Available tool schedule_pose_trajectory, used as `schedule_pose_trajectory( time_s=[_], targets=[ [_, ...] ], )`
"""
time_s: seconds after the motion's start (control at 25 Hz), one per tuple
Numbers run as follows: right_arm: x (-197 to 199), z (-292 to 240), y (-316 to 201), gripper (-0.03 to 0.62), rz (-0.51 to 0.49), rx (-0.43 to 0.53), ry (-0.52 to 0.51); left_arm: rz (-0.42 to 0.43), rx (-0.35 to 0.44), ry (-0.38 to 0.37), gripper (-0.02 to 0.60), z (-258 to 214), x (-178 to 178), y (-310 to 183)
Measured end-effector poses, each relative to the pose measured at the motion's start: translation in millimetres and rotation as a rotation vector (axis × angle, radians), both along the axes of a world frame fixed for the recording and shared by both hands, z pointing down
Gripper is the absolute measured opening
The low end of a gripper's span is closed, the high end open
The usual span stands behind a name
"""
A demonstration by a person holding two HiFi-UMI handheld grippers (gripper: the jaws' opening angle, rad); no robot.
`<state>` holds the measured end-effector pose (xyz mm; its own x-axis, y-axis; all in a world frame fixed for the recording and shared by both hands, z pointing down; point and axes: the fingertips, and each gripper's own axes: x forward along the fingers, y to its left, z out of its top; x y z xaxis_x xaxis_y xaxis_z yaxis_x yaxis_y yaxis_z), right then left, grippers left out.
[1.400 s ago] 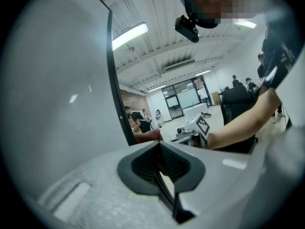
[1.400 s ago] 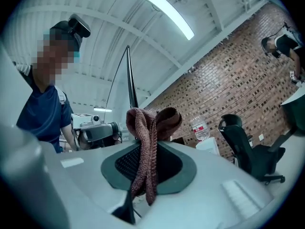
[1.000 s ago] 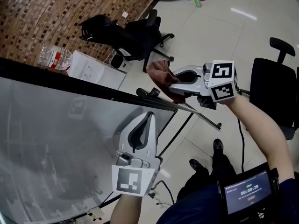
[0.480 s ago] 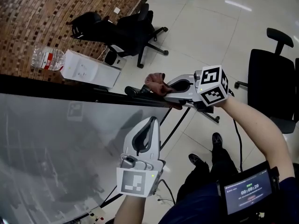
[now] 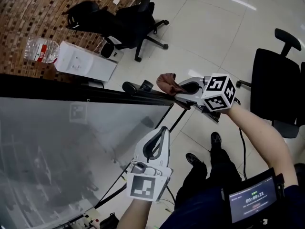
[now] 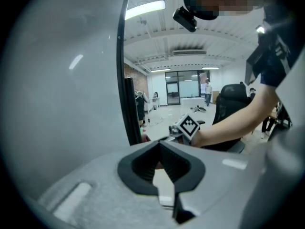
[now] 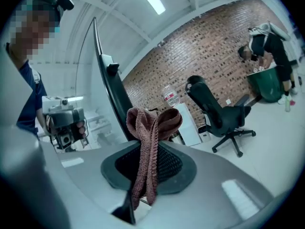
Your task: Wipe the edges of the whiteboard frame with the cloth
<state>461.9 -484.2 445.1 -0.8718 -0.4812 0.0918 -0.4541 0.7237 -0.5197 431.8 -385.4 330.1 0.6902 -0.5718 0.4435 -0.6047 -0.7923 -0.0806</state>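
The whiteboard fills the left of the head view, and its black frame (image 5: 71,93) runs along the upper edge to a corner at centre. My right gripper (image 5: 177,88) is shut on a bunched brown cloth (image 5: 167,83) right by that corner; whether the cloth touches the frame I cannot tell. In the right gripper view the cloth (image 7: 150,128) hangs out of the gripper (image 7: 145,144), next to the frame (image 7: 112,99). My left gripper (image 5: 163,129) is shut and empty in front of the board's lower right. In the left gripper view that gripper (image 6: 159,143) points along the frame (image 6: 128,104).
A black office chair (image 5: 119,20) stands beyond the board, another (image 5: 281,80) at the right. A white box (image 5: 83,61) and a water bottle (image 5: 40,50) sit by the brick wall. The board's stand legs (image 5: 200,111) spread over the tiled floor.
The right gripper with the cloth has come down from above the frame to the frame's edge near the corner. The left gripper has kept its place before the board.
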Motion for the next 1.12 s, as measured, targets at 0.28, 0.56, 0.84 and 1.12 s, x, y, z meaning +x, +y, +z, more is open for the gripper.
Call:
schedule_pose_trajectory(
  time_s=[0.28,0.56,0.84,1.12],
  targets=[
    [20,48,1,0.061,0.097,-0.112,-0.006,-0.038,-0.071,0.013,0.005,30,-6,8],
    [-20,51,16,0.061,0.065,-0.132,-0.034,0.014,-0.129,-0.015,0.005,27,-25,12],
    [-20,113,17,0.061,0.036,-0.188,0.007,0.029,-0.162,-0.033,0.005,67,-15,13],
    [-37,129,20,0.061,0.067,-0.249,-0.077,0.078,-0.226,-0.010,0.005,87,-29,25]
  ],
)
